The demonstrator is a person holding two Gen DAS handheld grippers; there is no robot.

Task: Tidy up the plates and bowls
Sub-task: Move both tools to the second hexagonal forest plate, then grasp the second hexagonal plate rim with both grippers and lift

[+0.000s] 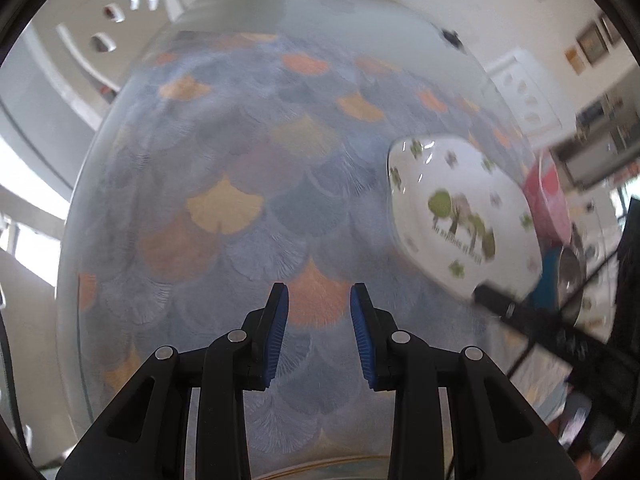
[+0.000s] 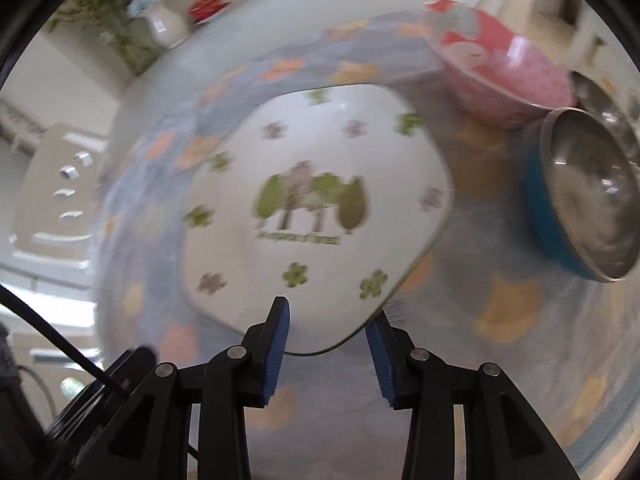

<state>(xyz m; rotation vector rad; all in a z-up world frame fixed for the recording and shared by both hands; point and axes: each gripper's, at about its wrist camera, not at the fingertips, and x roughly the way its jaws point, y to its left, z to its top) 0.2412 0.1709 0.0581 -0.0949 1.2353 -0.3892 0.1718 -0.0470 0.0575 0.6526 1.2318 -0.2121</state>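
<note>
Both grippers tilt steeply downward; right gripper straddles white plate.

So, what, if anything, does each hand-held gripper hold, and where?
Left hand-held gripper: nothing. Right: white square tree-print plate's near corner between its fingers; grip unclear.

I am working in a home dining room: patterned cloth on a table, framed pictures upper right, flower vase upper left.

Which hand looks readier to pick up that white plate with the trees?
The right gripper: its jaws straddle the white plate's near rim. The left gripper has only tablecloth between its jaws.
</note>
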